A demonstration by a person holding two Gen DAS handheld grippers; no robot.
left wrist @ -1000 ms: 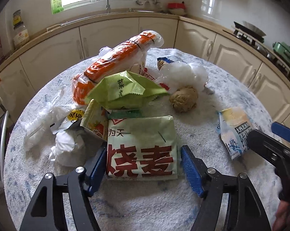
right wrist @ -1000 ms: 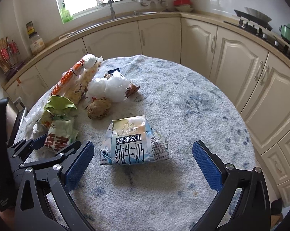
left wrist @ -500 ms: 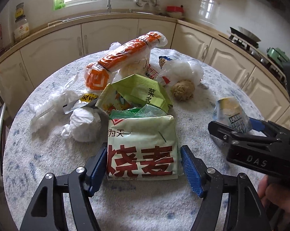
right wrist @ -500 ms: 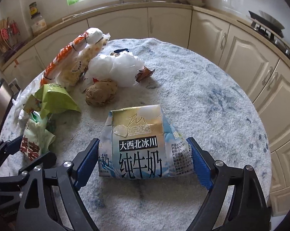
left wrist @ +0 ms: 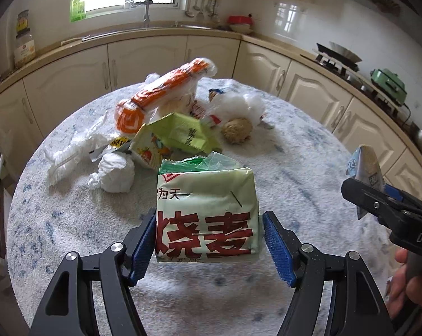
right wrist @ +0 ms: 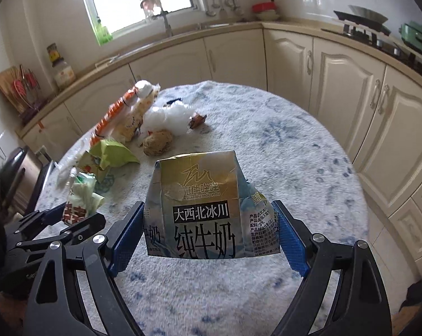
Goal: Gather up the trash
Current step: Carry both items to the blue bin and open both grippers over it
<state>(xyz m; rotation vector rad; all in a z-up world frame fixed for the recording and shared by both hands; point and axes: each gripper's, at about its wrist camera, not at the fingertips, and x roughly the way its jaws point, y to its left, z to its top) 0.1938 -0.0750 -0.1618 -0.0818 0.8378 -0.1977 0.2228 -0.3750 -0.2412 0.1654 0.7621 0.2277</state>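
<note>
Both packs have come up off the round, blue-flecked white bench since a sec ago, when they lay flat on it. Left gripper is clamped on the pale-green plastic food packet w/ red characters, pads pressing its two side edges, packet hanging face-on at 12 o'clock from the fingers. Right gripper has closed from wide open onto the crumpled gold-and-blue milk carton, held upright, gabled top pointing to 12 o'clock, pads on both sides. From the left wrist view the carton shows at 3 o'clock, well apart from the green packet. Rest of the litter, incl. an orange-and-clear plastic bag, a light-green snack wrapper, a crumpled white tissue ball and a brown lump, sits on the bench at 11–12 o'clock. No bin visible; carry-off looks next.
</note>
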